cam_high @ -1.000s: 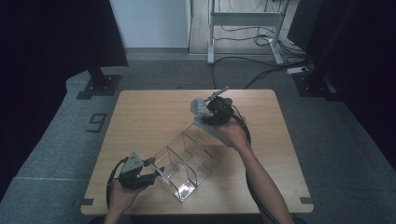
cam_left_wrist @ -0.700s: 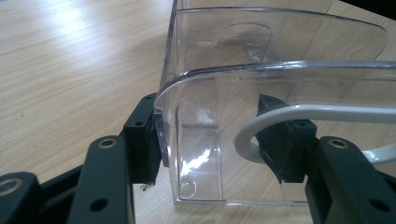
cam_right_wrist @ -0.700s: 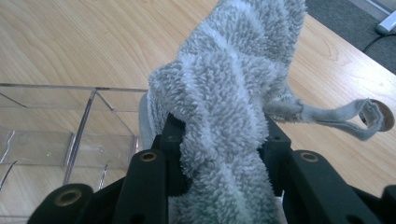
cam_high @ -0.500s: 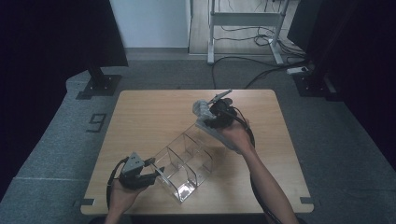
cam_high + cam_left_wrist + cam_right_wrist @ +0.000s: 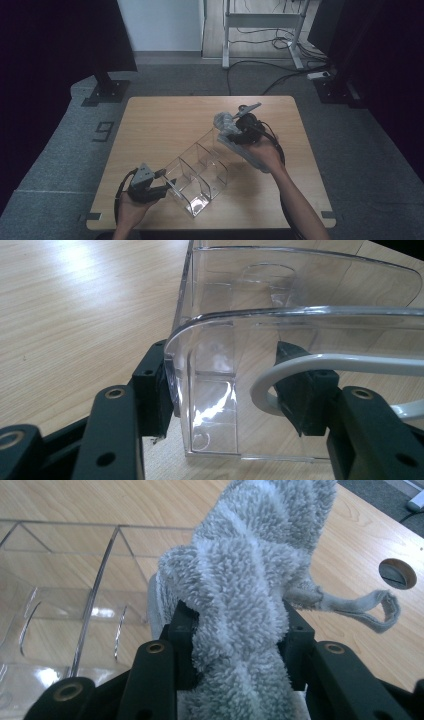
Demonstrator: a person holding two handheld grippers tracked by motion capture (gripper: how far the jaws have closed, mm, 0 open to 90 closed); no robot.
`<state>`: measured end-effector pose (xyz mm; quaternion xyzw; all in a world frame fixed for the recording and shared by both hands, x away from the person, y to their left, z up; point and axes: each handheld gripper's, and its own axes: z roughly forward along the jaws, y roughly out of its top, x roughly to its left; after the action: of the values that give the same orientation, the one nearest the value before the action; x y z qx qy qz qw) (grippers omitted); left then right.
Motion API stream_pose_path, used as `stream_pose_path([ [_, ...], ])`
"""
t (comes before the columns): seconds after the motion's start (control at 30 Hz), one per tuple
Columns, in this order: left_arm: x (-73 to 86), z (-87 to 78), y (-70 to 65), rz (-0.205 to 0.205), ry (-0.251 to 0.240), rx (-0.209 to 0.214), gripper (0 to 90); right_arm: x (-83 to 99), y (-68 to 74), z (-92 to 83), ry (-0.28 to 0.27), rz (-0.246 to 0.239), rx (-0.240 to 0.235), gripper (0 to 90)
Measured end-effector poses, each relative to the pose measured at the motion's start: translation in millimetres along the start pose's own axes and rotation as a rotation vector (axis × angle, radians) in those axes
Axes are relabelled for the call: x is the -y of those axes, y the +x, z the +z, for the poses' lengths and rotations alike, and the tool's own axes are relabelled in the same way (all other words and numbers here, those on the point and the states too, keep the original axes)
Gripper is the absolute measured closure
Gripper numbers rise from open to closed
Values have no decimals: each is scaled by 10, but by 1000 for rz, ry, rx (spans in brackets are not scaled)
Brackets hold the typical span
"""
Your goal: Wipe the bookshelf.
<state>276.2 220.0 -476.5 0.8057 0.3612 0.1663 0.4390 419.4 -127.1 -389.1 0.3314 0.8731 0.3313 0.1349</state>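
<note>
We steady the clear organiser [image 5: 197,172] by its near end wall, our left gripper [image 5: 227,400] clamped across that wall so it cannot slide. Our right gripper [image 5: 235,645] is closed on the grey towel [image 5: 250,580], bunched between its jaws, probably to wipe or stuff the far compartment lying just past the gripper's tips.

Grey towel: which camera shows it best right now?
The right gripper view: the grey towel is close up, pinched between the right hand-held gripper jaws. The high view shows it small, beside the clear organizer.
</note>
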Motion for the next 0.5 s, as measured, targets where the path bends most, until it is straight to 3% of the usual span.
stream_pose_path([
  [0.5, 2, 1, -1, -2, 0, -1, 443, 322, 13, -200, -10, 4, 2, 595],
])
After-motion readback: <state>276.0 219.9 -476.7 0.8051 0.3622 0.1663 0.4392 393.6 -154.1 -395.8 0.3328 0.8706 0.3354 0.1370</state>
